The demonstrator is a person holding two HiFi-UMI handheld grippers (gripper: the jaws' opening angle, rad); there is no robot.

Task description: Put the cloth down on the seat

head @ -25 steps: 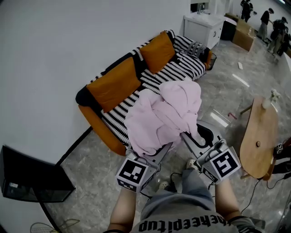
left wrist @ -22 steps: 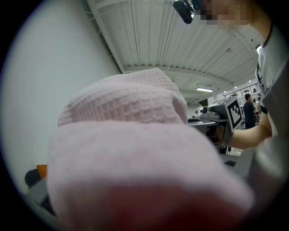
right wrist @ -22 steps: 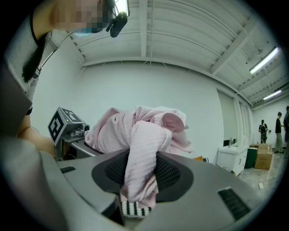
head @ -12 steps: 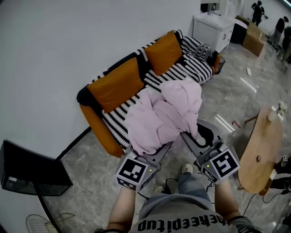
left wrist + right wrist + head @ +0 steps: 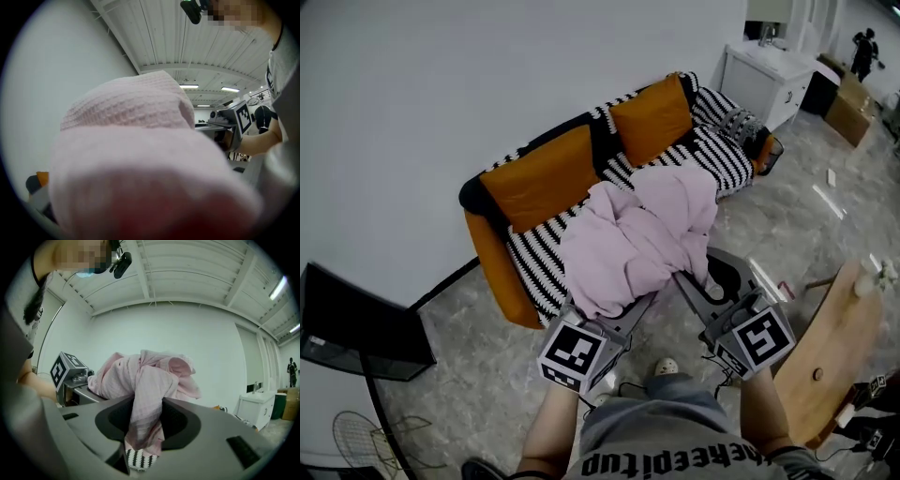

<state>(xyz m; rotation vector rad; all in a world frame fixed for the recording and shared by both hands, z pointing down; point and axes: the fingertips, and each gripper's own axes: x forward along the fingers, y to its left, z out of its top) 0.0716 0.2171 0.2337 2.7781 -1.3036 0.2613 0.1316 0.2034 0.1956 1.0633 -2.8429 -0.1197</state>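
My left tongs (image 5: 628, 311) and right tongs (image 5: 692, 281) each clamp the pink cloth (image 5: 637, 234), which hangs bunched at frame centre, overlapping the striped sofa seat (image 5: 539, 267) behind it.

Pink cloth (image 5: 140, 154) fills the centre and lower field. Its upper fold shows a fine waffle weave; the nearer part lies against the lens as a blur, dark and reddish at the bottom. The cloth covers the jaws, so their state cannot be read. Left: a plain white wall (image 5: 56, 70), with a small orange patch (image 5: 42, 178) at its foot. Above: a ribbed ceiling (image 5: 159, 37) with two strip lights (image 5: 229, 88). Right: the right gripper (image 5: 216, 124), its marker cube (image 5: 243, 117), the person's forearm (image 5: 262, 140) and grey shirt (image 5: 283, 89).
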